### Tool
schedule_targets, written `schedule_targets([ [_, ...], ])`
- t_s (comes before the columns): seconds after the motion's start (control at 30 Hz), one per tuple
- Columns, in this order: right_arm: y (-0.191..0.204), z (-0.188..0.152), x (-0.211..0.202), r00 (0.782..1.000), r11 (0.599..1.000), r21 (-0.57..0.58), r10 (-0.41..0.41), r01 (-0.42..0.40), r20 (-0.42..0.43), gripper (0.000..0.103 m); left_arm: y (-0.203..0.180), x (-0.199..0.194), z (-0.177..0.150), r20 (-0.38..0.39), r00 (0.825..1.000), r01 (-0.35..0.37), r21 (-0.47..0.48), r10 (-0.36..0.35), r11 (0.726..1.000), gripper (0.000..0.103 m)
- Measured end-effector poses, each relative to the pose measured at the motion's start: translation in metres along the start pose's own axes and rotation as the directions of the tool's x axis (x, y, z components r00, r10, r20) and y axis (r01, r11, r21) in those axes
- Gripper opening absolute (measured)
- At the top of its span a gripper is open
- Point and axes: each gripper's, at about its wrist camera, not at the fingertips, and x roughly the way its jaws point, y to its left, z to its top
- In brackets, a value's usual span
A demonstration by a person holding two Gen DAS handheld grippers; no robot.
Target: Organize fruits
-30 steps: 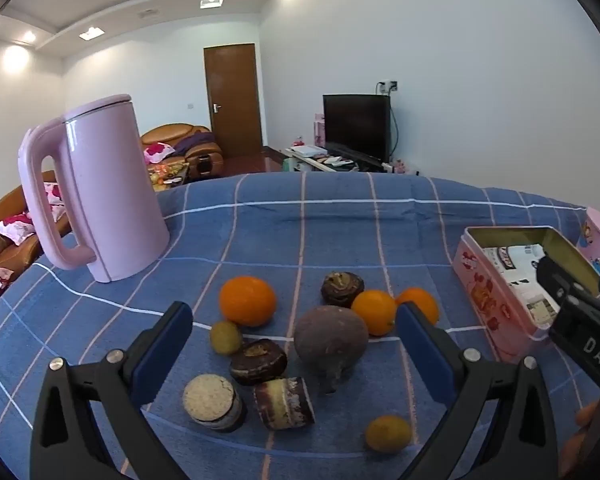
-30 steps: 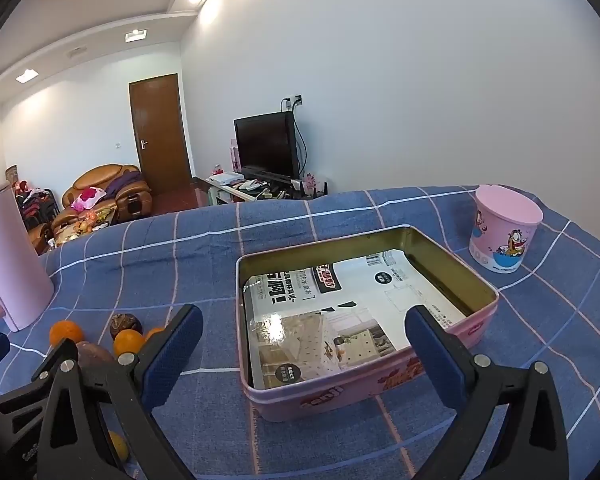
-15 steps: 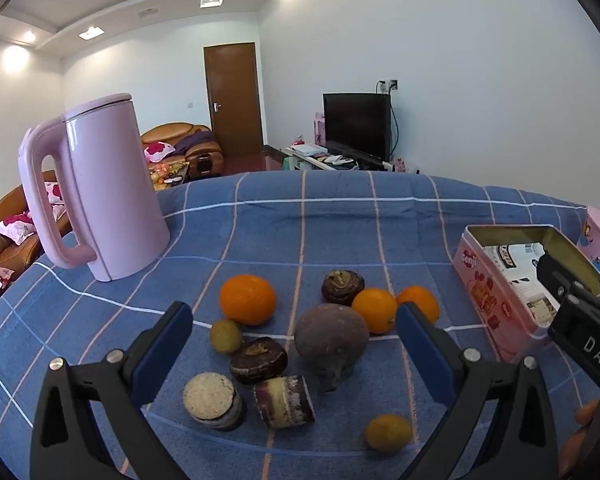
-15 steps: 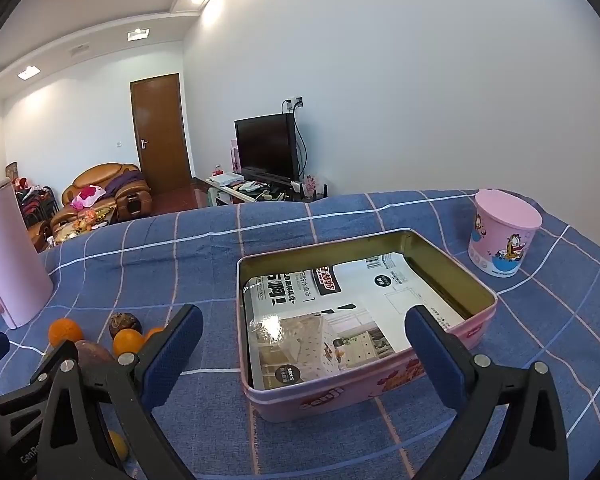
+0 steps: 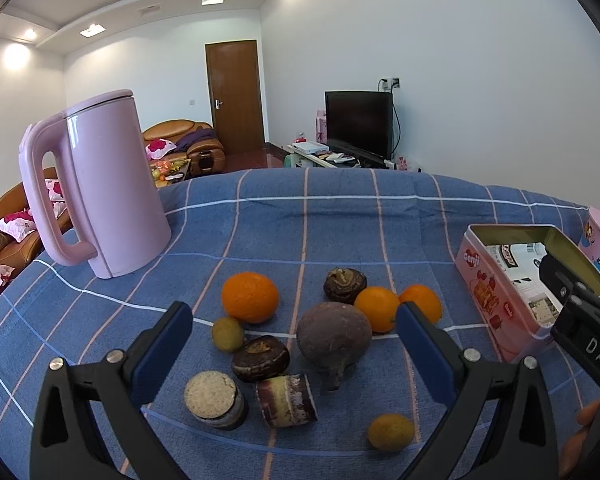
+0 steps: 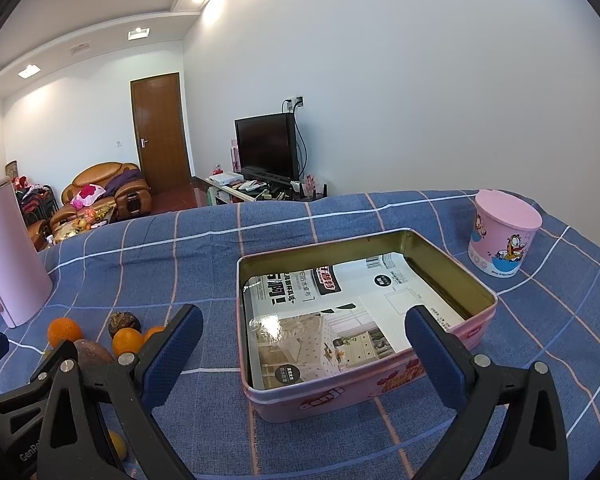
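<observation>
Loose produce lies on the blue checked tablecloth [image 5: 340, 216]: a large orange [image 5: 249, 297], two smaller oranges [image 5: 377, 308] side by side, a dark purple round root [image 5: 334, 335], dark brown corms [image 5: 261, 358], cut cane pieces [image 5: 287, 401] and small yellow-green fruits [image 5: 390, 432]. My left gripper [image 5: 294, 338] hovers open just before this pile, holding nothing. An open pink tin box [image 6: 482, 330] lined with printed paper sits right of the fruit. My right gripper [image 6: 304, 340] stands open over the tin's near edge, empty.
A tall pink kettle [image 5: 100, 188] stands at the back left of the fruit. A pink cartoon cup [image 6: 502, 234] stands right of the tin. The table's far edge drops off toward a sofa, a door and a television.
Both grippers have drifted very slightly; the fruit and the tin have not moved. Nothing was grasped or released.
</observation>
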Motion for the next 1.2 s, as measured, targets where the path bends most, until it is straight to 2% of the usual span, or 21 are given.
schedule_targets([
  [1.2,0.0005,-0.0009,0.001,1.0,1.0,0.001,0.01,-0.01,0.001,0.102,0.0001,0.0008,-0.0012,-0.003,1.0,-0.001,-0.002,0.001,1.0,0.103],
])
